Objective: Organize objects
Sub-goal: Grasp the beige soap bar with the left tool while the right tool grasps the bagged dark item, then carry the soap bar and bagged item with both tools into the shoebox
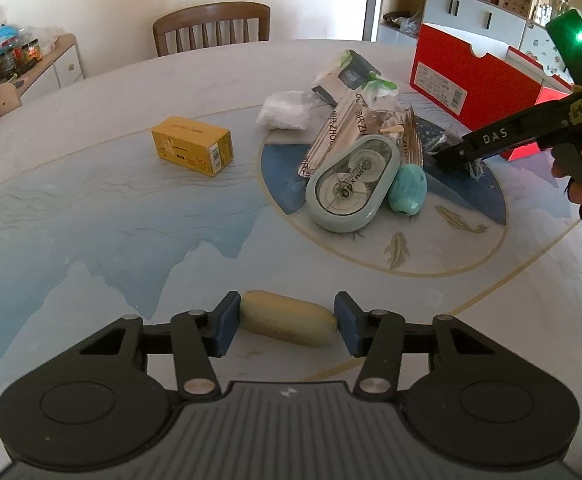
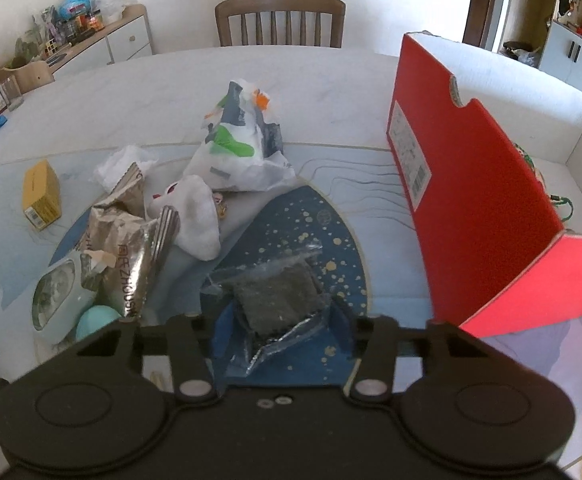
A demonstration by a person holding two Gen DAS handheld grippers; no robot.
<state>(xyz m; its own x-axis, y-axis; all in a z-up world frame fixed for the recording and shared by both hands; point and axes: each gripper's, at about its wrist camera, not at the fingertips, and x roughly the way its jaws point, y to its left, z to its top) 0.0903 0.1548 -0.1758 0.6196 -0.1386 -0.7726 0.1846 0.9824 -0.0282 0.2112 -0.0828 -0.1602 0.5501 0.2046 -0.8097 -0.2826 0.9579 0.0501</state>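
My left gripper [image 1: 288, 327] is shut on a beige oblong block [image 1: 289, 324], its blue pads pressing both ends just over the table [image 1: 111, 240]. My right gripper [image 2: 283, 328] is shut on a dark scouring pad in a clear crinkled wrapper [image 2: 277, 300], which lies over the table's dark blue medallion; in the left wrist view the right gripper [image 1: 451, 154] sits beside the pile. The pile holds a mint tape dispenser [image 1: 351, 184], a teal egg-shaped thing [image 1: 407, 188], foil snack bags [image 2: 127, 248] and a white cloth [image 2: 199, 216]. An open red shoe box [image 2: 471, 200] stands to the right.
A yellow carton [image 1: 193, 146] lies alone left of the pile. A white and green plastic bag [image 2: 239, 140] and a clear bag of white stuff [image 1: 287, 110] lie behind it. A wooden chair [image 1: 211, 26] stands at the far edge. A cluttered sideboard [image 2: 103, 36] lines the left wall.
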